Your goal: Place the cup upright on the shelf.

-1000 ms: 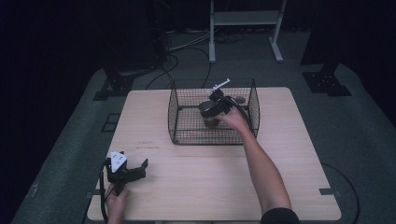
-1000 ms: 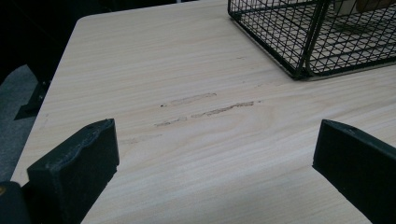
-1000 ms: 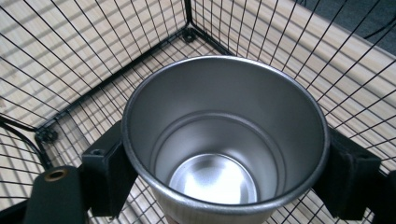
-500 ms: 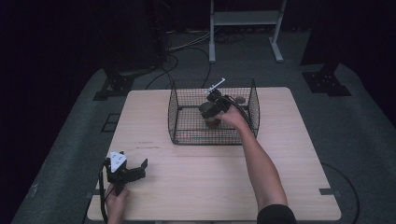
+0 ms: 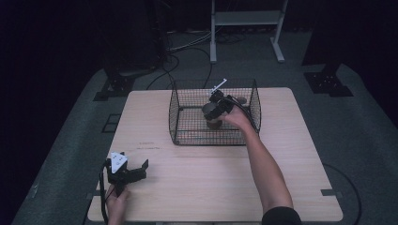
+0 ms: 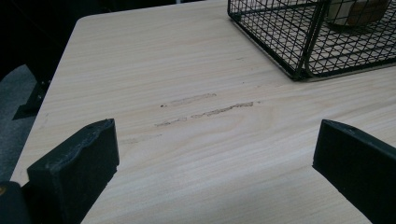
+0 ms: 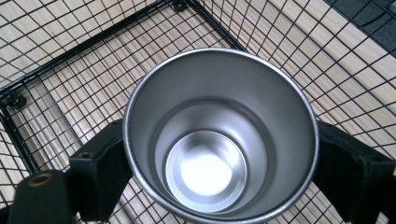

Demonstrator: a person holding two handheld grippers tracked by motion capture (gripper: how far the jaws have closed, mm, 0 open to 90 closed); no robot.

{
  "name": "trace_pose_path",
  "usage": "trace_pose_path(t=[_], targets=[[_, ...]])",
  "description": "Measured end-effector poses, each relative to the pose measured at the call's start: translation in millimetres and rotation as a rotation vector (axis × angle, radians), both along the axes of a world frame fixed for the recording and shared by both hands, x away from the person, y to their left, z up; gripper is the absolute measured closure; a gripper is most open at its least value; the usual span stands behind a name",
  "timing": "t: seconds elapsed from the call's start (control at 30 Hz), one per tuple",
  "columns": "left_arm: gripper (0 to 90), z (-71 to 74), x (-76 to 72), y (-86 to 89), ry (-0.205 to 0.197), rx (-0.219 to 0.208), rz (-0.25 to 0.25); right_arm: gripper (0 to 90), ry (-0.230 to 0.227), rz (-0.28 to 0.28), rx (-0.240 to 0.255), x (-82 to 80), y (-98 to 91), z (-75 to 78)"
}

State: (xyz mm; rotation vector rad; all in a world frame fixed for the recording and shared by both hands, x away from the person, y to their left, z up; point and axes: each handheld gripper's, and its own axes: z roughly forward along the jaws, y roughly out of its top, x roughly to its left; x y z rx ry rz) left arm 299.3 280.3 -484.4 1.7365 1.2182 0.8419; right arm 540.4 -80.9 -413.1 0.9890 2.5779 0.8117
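Reaching into the black wire basket (image 5: 187,126) near the far edge of the wooden table (image 5: 281,187), the right gripper (image 5: 213,112) has its jaws on either side of a steel cup (image 7: 219,135); the cup stands upright on the basket's mesh floor, mouth up, its shiny inside empty (the right gripper view looks straight down into it). Those jaws have just been opening; the cup is between them, its rim overlapping both black pads in that view, and whether the pads press on its wall I cannot tell. From the high view the cup sits toward the right half of the basket, under the gripper's body, with the person's forearm running back toward the near edge of the table.

Well apart from all this, the left gripper (image 5: 136,171) rests at the near left corner of the table, held by the left hand (image 5: 116,204); its jaws stand wide with nothing but bare wood between them; the basket's near corner (image 6: 299,70) shows beyond.
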Motion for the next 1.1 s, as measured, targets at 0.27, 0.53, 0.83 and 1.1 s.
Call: trace_pose_path(t=[0.27,0.53,0.83,1.1], targets=[[0.0,0.1,0.1,0.2,0.002,0.004,-0.001,10.9,-0.008,0.010,-0.009,-4.0,3.1,1.4],[0.0,0.1,0.0,0.1,0.002,0.004,-0.001,9.7,-0.026,0.009,0.001,-5.0,1.7,6.4],[0.0,0.3,0.0,0.0,0.004,0.001,0.001,4.9,-0.041,-0.005,0.046,-7.2,-0.2,14.8],[0.0,0.0,1.0,-0.6,0.005,0.006,0.005,2.5,-0.070,-0.028,0.111,-12.2,-8.1,29.3]])
